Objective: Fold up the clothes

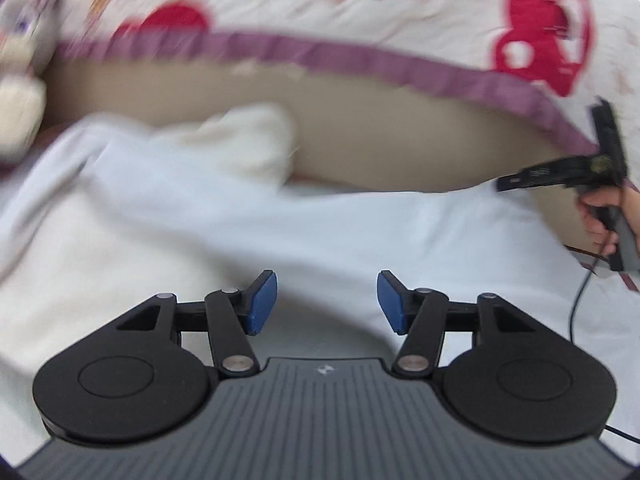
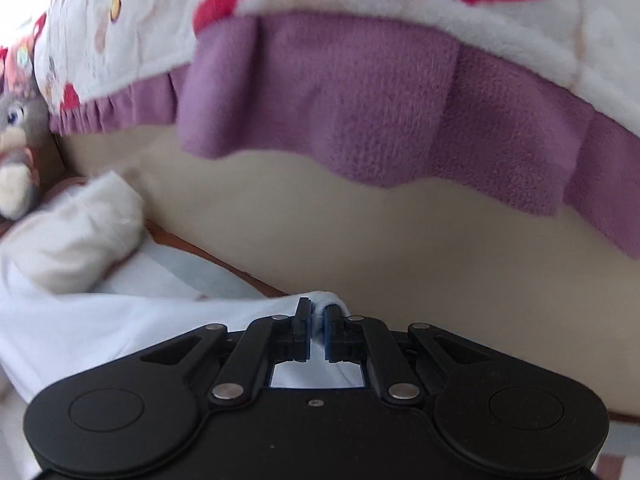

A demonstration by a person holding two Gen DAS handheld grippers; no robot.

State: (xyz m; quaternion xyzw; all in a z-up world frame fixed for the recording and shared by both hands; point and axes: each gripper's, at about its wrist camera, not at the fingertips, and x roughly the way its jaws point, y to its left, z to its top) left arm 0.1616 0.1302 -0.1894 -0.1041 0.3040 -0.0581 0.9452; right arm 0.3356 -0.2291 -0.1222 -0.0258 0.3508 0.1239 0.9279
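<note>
Two grippers are in my hands, and they stand differently. My left gripper [image 1: 327, 300] hangs released, its blue pads [image 1: 264, 302] spread wide apart with nothing between them, pointing toward twelve o'clock over the pale garment [image 1: 280, 236]. My right gripper [image 2: 318, 330] is clenched on a small bunched fold at the garment's edge, the cloth poking up between the closed jaws at the centre of the right wrist view. In the left wrist view I see that same right gripper out at three o'clock, my right hand [image 1: 604, 216] wrapped round its grey handle, its dark fingers aimed toward nine o'clock, and a black cable [image 1: 578, 300] trailing down toward five o'clock.

The garment is white or very light blue and lies spread across the lower half of both views, reaching from my right gripper out toward nine o'clock. A fluffy cream piece [image 2: 80, 232] sits on or against it at about nine to ten o'clock; I cannot tell whether it belongs to the garment. Beyond, at twelve o'clock, runs a plain beige panel [image 2: 360, 240], and over it hangs a white blanket [image 1: 320, 0] printed with red shapes and edged with a purple ruffle [image 2: 360, 100]. A grey plush toy [image 2: 18, 128] rests at ten o'clock, just beside the blanket's end
</note>
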